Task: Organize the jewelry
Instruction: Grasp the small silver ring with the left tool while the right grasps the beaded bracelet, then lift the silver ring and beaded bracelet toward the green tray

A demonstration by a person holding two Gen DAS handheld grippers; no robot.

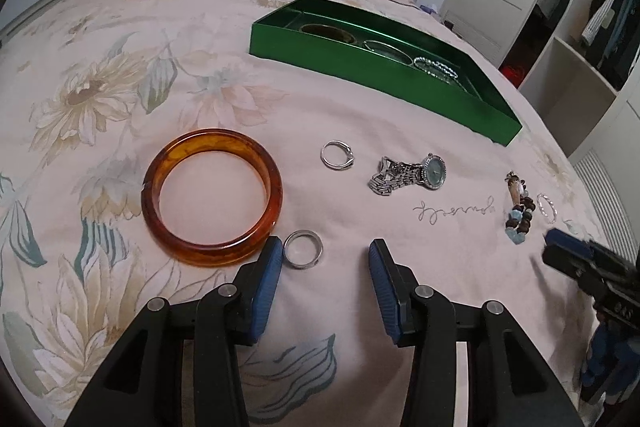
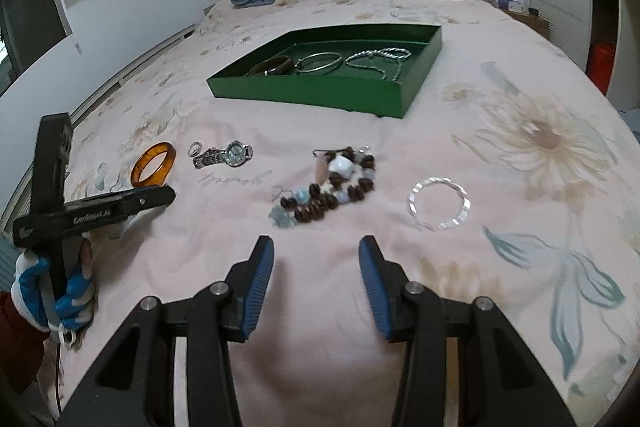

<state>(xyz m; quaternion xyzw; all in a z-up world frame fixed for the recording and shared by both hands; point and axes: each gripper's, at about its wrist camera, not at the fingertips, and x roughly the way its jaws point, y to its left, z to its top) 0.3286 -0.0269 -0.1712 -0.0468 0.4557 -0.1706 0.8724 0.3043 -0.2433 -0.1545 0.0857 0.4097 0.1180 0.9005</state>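
Ring (image 1: 303,249) touches left hand-held gripper's (image 1: 324,255) wide-spread inner finger.

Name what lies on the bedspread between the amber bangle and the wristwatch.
A thin silver ring lies between the amber bangle and the wristwatch, apart from both. The left wrist view shows it best.

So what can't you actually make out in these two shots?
- Green tray: in the left wrist view its near wall hides most of the floor; the bangles inside show only in part.
- Right gripper: cut off by the left view's right edge, so its jaws can't be judged there.
- Watch: too small in the right view to read the dial.
- Beaded bracelet: tangled and slightly blurred; one piece or several is unclear.
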